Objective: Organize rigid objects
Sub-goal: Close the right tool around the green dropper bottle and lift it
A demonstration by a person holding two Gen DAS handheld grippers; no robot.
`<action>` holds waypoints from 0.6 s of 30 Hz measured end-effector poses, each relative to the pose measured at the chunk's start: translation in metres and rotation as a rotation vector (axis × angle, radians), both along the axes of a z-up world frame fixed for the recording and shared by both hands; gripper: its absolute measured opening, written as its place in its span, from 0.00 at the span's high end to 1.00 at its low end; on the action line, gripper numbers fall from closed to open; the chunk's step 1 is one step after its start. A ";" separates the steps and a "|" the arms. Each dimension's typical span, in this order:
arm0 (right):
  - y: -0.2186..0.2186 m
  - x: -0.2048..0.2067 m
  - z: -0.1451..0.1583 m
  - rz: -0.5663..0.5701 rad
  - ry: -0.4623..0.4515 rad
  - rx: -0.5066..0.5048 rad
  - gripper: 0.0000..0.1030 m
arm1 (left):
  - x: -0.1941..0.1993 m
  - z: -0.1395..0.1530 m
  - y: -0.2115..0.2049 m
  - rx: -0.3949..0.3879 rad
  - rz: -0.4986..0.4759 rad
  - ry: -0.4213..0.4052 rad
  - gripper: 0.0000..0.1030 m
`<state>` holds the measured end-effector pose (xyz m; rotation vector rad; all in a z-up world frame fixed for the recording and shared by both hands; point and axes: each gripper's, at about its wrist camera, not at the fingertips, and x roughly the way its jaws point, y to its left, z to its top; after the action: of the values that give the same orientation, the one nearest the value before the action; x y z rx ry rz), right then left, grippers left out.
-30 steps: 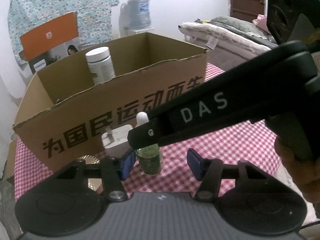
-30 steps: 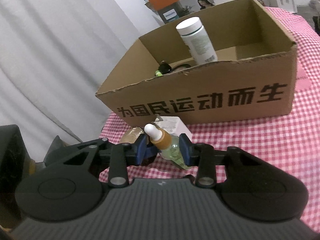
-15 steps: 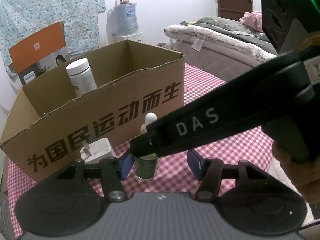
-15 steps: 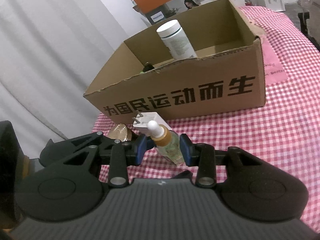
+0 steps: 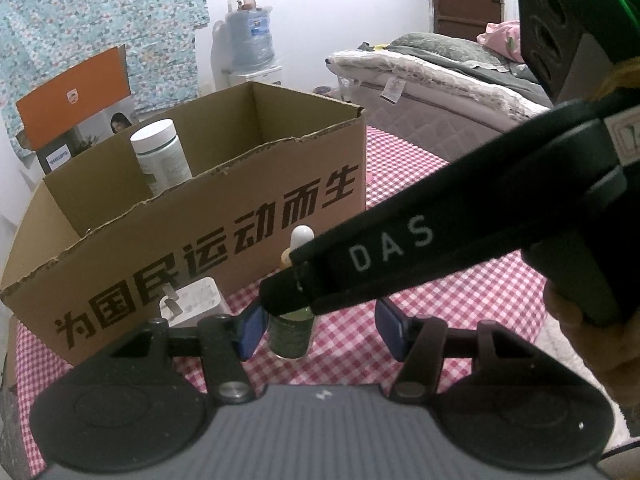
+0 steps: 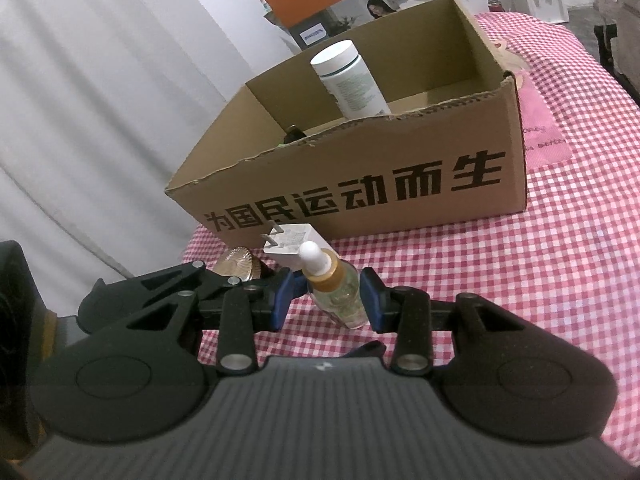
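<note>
Right gripper [image 6: 327, 296] clamps a dropper bottle [image 6: 338, 288] before the cardboard box [image 6: 400, 184].
Its blue pads pinch the clear glass bottle, tilted, with amber collar and white bulb. The left gripper [image 5: 320, 326] stands open; the bottle sits beside its left pad without touching the right. Only the right view shows a ribbed gold lid [image 6: 236, 265] by the white charger [image 6: 292, 242]; the left shows the person's hand [image 5: 600, 344]. A white-capped jar [image 6: 352, 80] stands in the box on red gingham cloth [image 6: 520, 280].

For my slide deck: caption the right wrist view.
Right gripper clamps a dropper bottle above the checked cloth, before the open cardboard box.
</note>
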<state>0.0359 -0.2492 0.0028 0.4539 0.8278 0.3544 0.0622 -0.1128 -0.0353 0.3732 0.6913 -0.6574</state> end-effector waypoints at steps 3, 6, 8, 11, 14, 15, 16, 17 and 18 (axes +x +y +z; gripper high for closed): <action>0.002 0.001 0.002 0.014 -0.004 -0.004 0.64 | 0.000 -0.002 0.003 -0.001 0.010 0.008 0.43; 0.006 0.002 0.004 0.033 -0.010 -0.011 0.64 | 0.000 -0.005 0.007 -0.005 0.020 0.017 0.43; 0.010 0.003 0.006 0.042 -0.015 -0.036 0.64 | 0.000 -0.007 0.008 -0.012 0.025 0.021 0.43; 0.013 0.006 0.009 0.054 -0.016 -0.058 0.64 | 0.000 -0.009 0.010 -0.014 0.036 0.008 0.43; 0.015 0.006 0.013 0.063 -0.024 -0.082 0.64 | 0.000 -0.013 0.013 -0.013 0.053 -0.004 0.44; 0.016 0.006 0.015 0.067 -0.029 -0.093 0.64 | 0.002 -0.015 0.013 -0.012 0.060 -0.006 0.45; 0.017 0.006 0.016 0.071 -0.037 -0.107 0.64 | 0.003 -0.016 0.014 -0.012 0.064 -0.007 0.49; 0.019 0.007 0.018 0.076 -0.045 -0.121 0.64 | 0.005 -0.018 0.013 -0.013 0.065 -0.007 0.54; 0.021 0.007 0.020 0.082 -0.053 -0.134 0.64 | 0.006 -0.020 0.013 -0.013 0.066 -0.007 0.56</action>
<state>0.0430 -0.2284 0.0226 0.2849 0.8152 0.3827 0.0681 -0.0998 -0.0549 0.3394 0.6901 -0.5973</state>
